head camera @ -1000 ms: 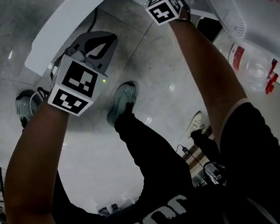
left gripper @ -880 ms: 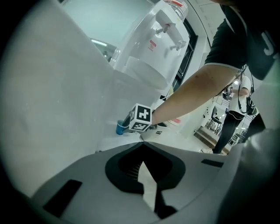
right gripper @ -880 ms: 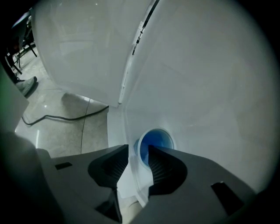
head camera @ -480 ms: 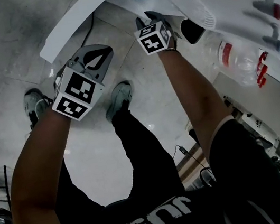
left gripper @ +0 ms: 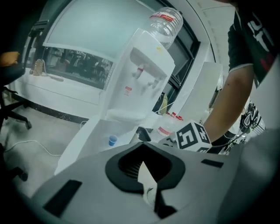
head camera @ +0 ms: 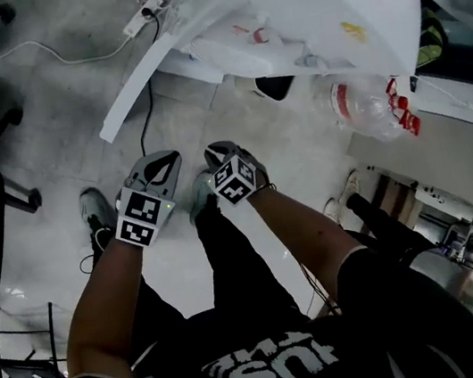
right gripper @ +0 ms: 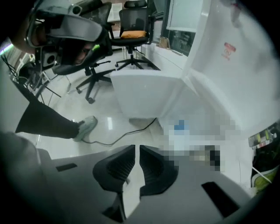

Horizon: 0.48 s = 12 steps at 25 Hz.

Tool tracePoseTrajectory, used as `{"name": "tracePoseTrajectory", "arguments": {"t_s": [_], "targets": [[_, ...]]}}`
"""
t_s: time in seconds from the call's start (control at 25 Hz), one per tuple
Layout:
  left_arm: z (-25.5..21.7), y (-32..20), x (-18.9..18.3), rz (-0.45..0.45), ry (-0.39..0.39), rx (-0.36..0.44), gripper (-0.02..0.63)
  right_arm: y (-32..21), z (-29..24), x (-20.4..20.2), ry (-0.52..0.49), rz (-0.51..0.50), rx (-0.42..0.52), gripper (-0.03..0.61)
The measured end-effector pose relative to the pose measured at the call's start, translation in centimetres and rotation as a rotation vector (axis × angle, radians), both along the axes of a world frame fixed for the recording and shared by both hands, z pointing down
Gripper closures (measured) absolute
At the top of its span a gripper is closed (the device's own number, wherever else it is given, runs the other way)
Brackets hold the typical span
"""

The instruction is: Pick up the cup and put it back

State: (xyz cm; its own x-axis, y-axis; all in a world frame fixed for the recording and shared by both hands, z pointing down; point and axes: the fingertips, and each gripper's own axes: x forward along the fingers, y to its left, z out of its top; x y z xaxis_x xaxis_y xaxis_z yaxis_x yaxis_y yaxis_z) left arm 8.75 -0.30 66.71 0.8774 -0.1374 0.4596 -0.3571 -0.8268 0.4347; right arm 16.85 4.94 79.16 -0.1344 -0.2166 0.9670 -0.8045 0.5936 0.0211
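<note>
The blue cup [left gripper: 113,140] stands upright, mouth up, near the far end of the white table [left gripper: 83,148]. The left gripper [left gripper: 142,145] is closed and empty. The right gripper's [right gripper: 137,151] jaws have just been closing to a thin gap, with nothing between them.

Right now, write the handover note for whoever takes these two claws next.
Left claw: shut, empty, held over the floor, short of the table.
Right claw: empty; its jaws have just been closing, down to a thin gap. It is beside the left one.
Cup: on the table, looks upright, in no claw.
Done: a second ago the right claw was at the cup. Now it is well clear, so the cup seems put back.
Left: probably nothing; just check the cup stands firm.
</note>
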Motion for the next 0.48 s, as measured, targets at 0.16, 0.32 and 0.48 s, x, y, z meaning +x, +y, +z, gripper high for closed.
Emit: {"name": "tracePoseTrajectory", "arguments": {"t_s": [0.16,0.32,0.48], "targets": [[-8.7,-0.1,-0.8,-0.017,0.04,0.017,0.606,2.1,-9.8,-3.5,-0.099,0.012,0.03,0.529],[-18.8,-0.2,-1.9,0.011,0.077,0.091,0.606,2.3,-21.6,-5.9,-0.194,0.026,0.121,0.534],[-29.3,-0.2,-2.9,0.023,0.117,0.163,0.606,2.6,-32.6,-5.8,-0.276,0.065,0.236,0.535]]}}
